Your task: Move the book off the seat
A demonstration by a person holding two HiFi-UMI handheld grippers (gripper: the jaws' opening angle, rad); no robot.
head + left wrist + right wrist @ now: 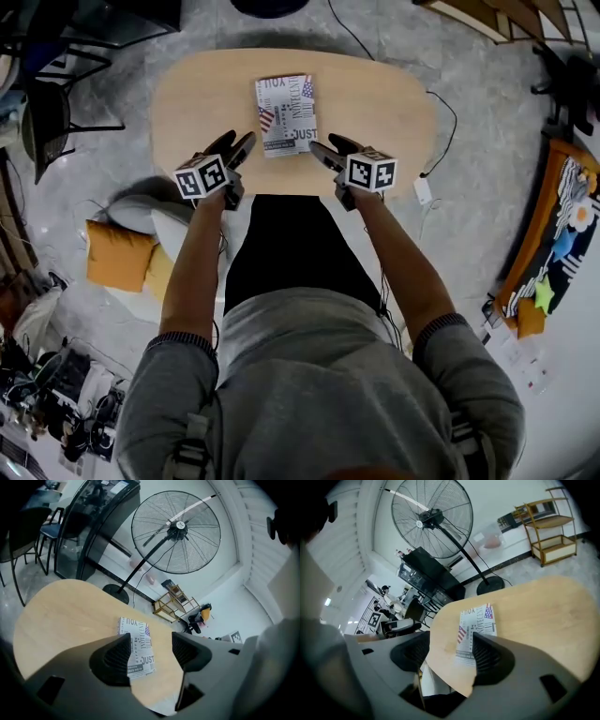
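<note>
A book [286,114] is lying flat on a pale wooden seat [187,103]; both grippers are hovering empty.
The rounded seat is standing on a grey stone floor [469,206], with a large pedestal fan [176,531] beyond it and orange and white cushions [120,255] at the left; the book, white with black lettering and small flags, is resting mid-seat; the left gripper [236,142] and right gripper [324,145] are flanking its near end, jaws apart, gripping nothing.

Book [287,114] flat on wood top [187,98]; L gripper [241,138], R gripper [323,142] by near corners.

book [140,641] corner hidden (near), fan [427,520] top cropped
</note>
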